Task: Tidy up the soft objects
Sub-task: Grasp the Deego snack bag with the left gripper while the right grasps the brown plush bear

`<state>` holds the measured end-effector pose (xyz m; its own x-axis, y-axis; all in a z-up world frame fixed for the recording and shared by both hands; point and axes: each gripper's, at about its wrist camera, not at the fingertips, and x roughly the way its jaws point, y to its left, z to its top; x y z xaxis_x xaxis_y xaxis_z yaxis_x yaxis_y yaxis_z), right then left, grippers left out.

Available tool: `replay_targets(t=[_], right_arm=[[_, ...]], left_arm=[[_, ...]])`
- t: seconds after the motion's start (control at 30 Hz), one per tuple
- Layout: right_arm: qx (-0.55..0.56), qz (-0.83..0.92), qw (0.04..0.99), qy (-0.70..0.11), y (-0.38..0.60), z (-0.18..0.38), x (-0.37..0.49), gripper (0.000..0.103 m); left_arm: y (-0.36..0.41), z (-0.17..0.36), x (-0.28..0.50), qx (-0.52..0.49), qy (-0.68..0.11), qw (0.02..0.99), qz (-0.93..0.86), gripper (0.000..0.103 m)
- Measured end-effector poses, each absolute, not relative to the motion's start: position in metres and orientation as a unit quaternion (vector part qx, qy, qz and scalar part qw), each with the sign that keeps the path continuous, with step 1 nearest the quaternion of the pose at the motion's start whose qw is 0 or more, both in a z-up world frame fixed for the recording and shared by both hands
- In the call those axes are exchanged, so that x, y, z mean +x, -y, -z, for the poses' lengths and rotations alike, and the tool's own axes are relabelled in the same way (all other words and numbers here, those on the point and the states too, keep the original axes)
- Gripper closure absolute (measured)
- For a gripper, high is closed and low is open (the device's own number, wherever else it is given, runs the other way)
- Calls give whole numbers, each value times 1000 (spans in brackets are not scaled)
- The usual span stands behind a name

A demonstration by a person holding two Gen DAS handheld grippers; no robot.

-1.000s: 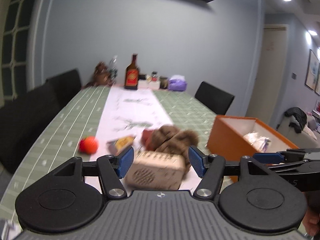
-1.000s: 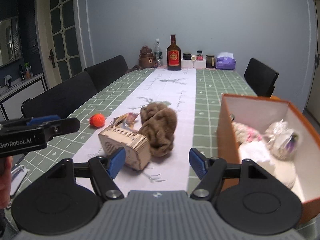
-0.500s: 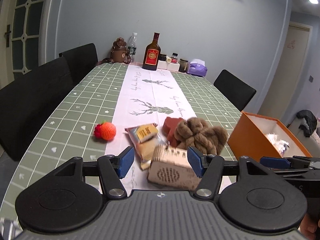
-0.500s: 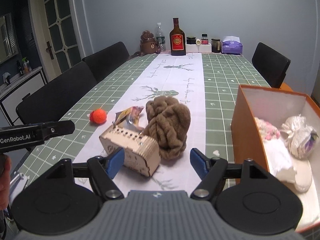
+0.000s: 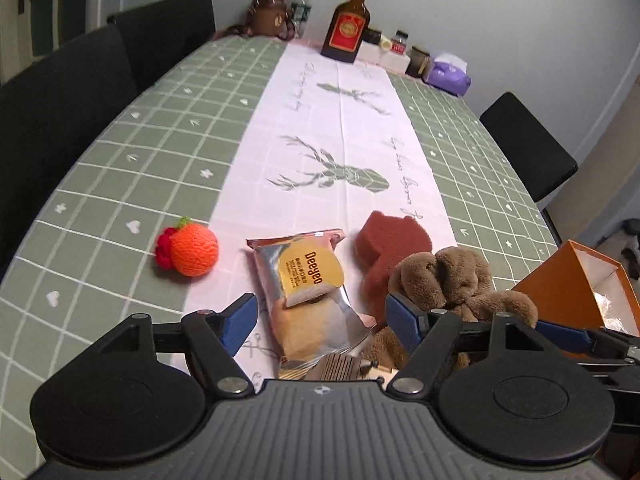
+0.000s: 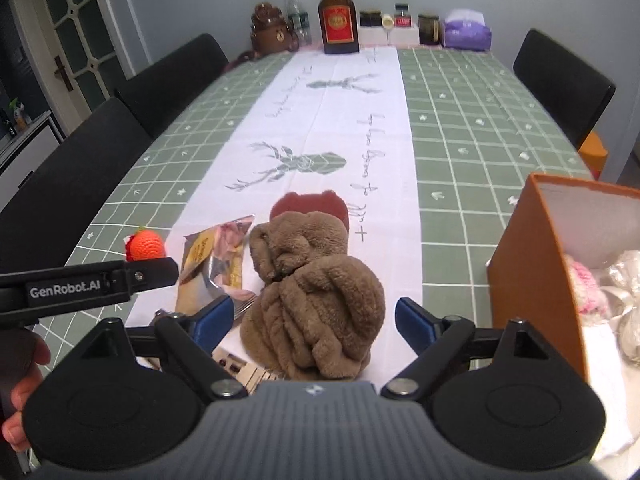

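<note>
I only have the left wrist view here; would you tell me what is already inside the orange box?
Observer: The right wrist view looks into the orange box: a pink-and-white knitted item and a clear wrapped bundle lie inside.
Operator: Thank you. Is the right gripper holding the brown plush?
Observer: No. The right gripper has just been opening; the brown plush sits between its fingers, untouched.
Operator: Is the plush clear of the red sponge?
Observer: From that side the plush hides the near part of the red sponge; contact cannot be told.
</note>
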<state>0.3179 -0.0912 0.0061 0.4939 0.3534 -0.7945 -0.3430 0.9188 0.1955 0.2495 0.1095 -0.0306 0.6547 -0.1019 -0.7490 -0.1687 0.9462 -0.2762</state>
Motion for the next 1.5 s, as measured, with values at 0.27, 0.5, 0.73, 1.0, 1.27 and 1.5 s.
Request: replay_targets(t=[0.27,0.5,0.73,1.0,1.27,1.5], right_arm=[[39,-195,853,-483,92,18,342,23],[43,-212,842,-494,89,29,345,31],[38,-216,847,-485,87,33,339,48],[6,-226,856,-465,84,26,329,69],[-15,-228,869,-439,84,10,322,74],[-43,-219,892,-394,85,-17,311,74]], left_arm=[[-117,65,282,-180,-460,869,-29,17],[-121,78,290,-203,-466,861,-33,22],[-115,79,291,-192,-460,866,-26,35],[-112,76,285,-180,-441,879,-27,56],[-115,65,276,-189,-408,893,-24,60],[-113,33,262,-187,-358,915,-17,60]])
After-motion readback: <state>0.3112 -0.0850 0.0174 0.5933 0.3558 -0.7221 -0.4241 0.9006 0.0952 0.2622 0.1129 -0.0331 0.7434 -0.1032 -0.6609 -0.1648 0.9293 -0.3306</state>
